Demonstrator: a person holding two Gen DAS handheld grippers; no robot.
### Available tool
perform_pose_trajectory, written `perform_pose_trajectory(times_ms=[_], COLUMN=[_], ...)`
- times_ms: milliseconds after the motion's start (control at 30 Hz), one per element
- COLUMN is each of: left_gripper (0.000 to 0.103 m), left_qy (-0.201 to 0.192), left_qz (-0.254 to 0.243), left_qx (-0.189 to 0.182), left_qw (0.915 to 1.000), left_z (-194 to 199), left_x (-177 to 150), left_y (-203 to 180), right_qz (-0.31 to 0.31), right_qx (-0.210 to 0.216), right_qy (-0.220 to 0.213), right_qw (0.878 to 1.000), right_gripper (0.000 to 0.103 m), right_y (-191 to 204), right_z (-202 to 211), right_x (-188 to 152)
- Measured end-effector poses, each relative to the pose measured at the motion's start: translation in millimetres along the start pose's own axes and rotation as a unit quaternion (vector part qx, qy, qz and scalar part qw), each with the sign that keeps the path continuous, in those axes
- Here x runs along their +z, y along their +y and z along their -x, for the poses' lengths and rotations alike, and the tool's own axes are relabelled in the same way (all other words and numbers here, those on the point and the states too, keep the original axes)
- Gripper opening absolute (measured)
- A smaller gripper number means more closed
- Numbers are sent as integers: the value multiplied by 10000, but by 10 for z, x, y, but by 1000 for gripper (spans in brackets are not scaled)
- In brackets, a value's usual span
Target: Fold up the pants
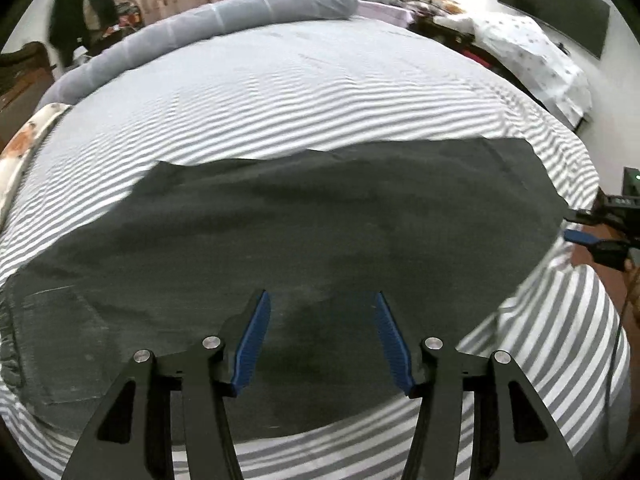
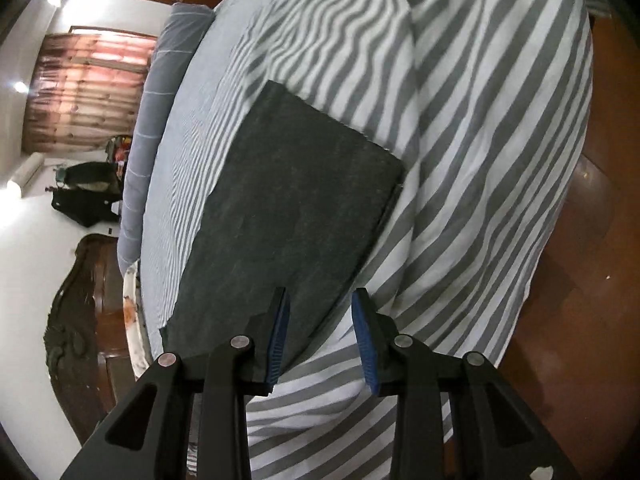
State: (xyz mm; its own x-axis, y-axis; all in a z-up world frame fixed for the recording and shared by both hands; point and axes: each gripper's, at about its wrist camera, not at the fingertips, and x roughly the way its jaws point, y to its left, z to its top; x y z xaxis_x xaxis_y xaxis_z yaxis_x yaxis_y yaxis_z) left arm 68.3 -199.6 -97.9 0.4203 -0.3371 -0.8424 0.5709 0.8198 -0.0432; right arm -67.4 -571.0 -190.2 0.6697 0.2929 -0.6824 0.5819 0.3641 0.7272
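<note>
The dark grey pants (image 1: 304, 248) lie flat on the striped bed, folded lengthwise, with a back pocket at the left end. My left gripper (image 1: 320, 300) is open and empty, just above the near edge of the pants. My right gripper (image 2: 320, 296) is open and empty, with the near edge of the pants (image 2: 288, 204) between its blue pads; I cannot tell whether it touches the cloth. The right gripper also shows in the left wrist view (image 1: 588, 228) at the far right end of the pants.
The bed has a grey-and-white striped sheet (image 1: 280, 92) that hangs over its edge (image 2: 480, 160). A long grey bolster (image 1: 208, 28) lies along the far side. A second bed (image 1: 532, 52) stands at the back right. There is wooden floor (image 2: 580, 280) beside the bed.
</note>
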Motion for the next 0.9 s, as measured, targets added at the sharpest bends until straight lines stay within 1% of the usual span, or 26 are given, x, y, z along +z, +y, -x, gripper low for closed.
perform_pose_trajectory(times_ms=[67, 167, 233, 400, 467, 533, 700, 800, 900], left_gripper=[55, 55, 55, 55, 55, 55, 55, 55, 56], left_qy=[91, 182, 266, 416, 457, 477, 645, 563, 584], left_qz=[-52, -168, -238, -257, -245, -225, -157, -195, -171], left_qx=[-67, -101, -105, -119, -105, -96, -40, 15, 41], left_qw=[9999, 9996, 9993, 9987, 9986, 9986, 9978, 9982, 9981], left_z=[-58, -137, -204, -311, -345, -377, -521, -554, -568], left_x=[12, 5, 0, -18, -18, -15, -43, -79, -74], left_y=[-136, -282, -359, -443, -443, -448, -425, -414, -416], right_qz=[-101, -246, -322, -418, -423, -345, -266, -143, 78], right_qx=[52, 336, 492, 540, 601, 546, 633, 688, 830], right_qy=[-10, -105, -187, -535, -526, -521, -551, -582, -593], right_qw=[9999, 9991, 9981, 9962, 9959, 9965, 9961, 9958, 9948], right_gripper=[29, 28, 24, 21, 18, 10, 7, 7, 6], right_y=[-89, -161, -254, -317, -321, -318, -245, -141, 81], right_z=[-30, -61, -54, -73, -95, -97, -12, 29, 109], right_x=[10, 59, 146, 342, 418, 440, 415, 407, 381])
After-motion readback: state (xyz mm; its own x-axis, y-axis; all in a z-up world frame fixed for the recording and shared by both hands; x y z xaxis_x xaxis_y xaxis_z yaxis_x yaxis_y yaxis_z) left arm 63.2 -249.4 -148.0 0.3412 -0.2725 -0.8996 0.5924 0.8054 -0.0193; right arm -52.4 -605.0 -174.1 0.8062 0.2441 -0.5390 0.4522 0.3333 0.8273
